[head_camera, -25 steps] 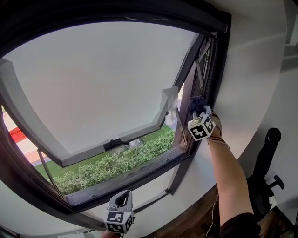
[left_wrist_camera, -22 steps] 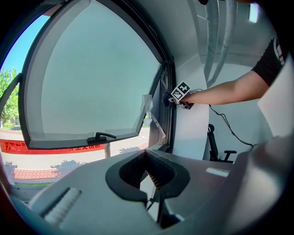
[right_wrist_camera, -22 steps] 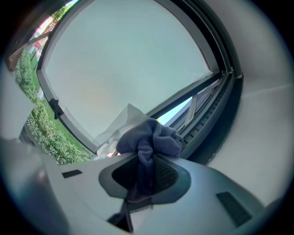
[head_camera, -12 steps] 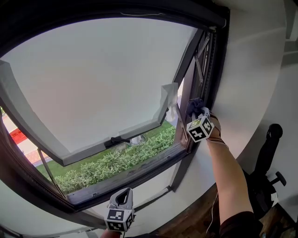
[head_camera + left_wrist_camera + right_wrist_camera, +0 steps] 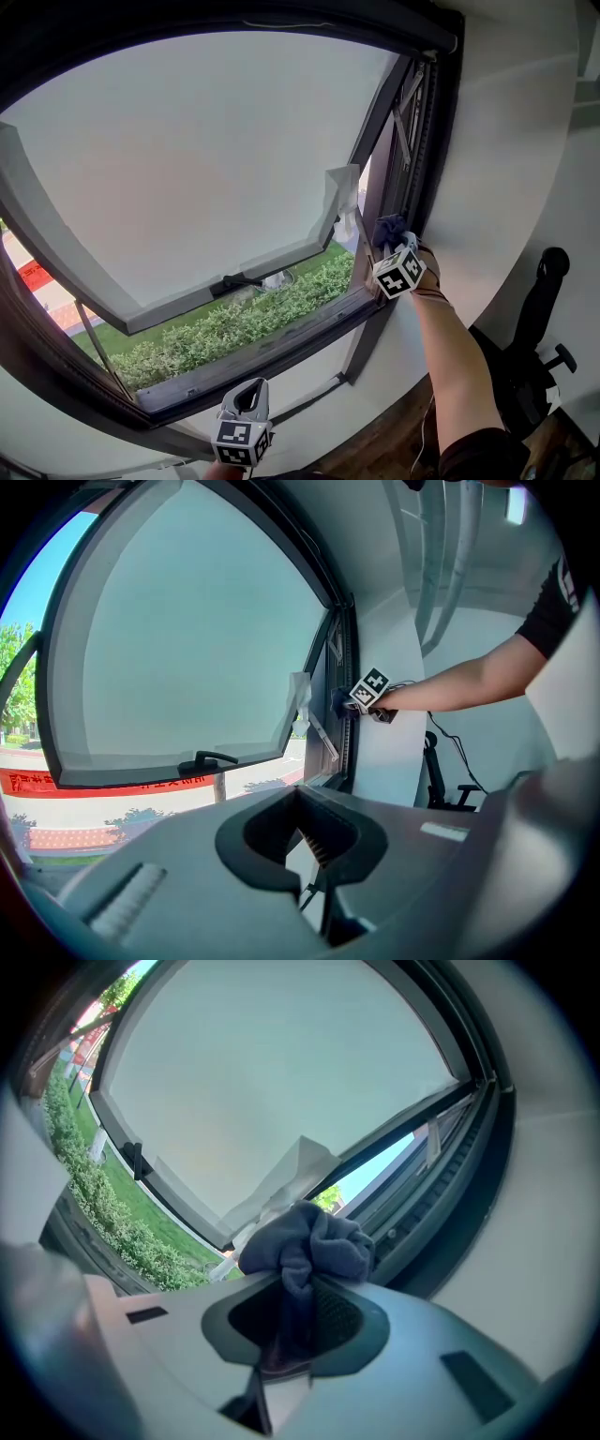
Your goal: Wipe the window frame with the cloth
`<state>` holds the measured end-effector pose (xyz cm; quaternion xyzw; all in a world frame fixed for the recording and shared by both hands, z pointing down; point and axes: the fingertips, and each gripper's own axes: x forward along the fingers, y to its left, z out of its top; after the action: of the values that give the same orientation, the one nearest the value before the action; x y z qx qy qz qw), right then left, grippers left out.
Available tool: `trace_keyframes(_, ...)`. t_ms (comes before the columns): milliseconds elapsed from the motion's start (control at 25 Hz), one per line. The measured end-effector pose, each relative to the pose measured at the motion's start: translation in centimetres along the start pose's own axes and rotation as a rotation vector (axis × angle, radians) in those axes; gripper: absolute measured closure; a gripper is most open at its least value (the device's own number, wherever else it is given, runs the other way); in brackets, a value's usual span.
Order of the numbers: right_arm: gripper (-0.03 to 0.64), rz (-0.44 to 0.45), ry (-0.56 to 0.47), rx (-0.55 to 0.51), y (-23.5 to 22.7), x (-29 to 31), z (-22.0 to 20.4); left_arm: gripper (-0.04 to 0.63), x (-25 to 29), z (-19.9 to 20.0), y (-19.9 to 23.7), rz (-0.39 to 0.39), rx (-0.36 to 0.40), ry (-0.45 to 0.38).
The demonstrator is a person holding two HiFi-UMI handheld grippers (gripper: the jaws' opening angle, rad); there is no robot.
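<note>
Against window frame point(image 5: 412, 131): cloth point(image 5: 305, 1241) pinched in right claw point(image 5: 298, 1321).

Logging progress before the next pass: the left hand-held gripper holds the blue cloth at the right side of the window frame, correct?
No, the right hand-held gripper holds the blue cloth at the right side of the window frame; the right gripper view shows it clamped in those jaws.

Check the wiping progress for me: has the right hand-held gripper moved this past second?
Yes. The right hand-held gripper, holding the cloth, slid down the right side of the window frame toward its lower corner.
</note>
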<state>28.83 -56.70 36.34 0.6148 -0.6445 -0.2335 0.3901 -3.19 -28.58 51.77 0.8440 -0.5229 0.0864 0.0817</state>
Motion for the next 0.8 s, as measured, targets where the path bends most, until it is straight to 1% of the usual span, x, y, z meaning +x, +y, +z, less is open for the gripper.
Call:
trace_keyframes(320, 0.543, 0.039, 0.042, -0.001, 3.3, 1.1, -2.6, 0.588, 0.2, 0.5, 0.1, -0.004, -0.015, 0.004)
trace_keyframes(520, 0.543, 0.051, 0.057, -0.005, 4.7, 1.5, -3.6, 0.588, 0.7, 0.4, 0.3, -0.01, -0.002, 0.001)
trace_keyframes(800, 0.543, 0.07, 0.073, -0.021, 6.5, 2.1, -5.0, 0.588, 1.5, 0.6, -0.3, -0.022, -0.005, 0.005)
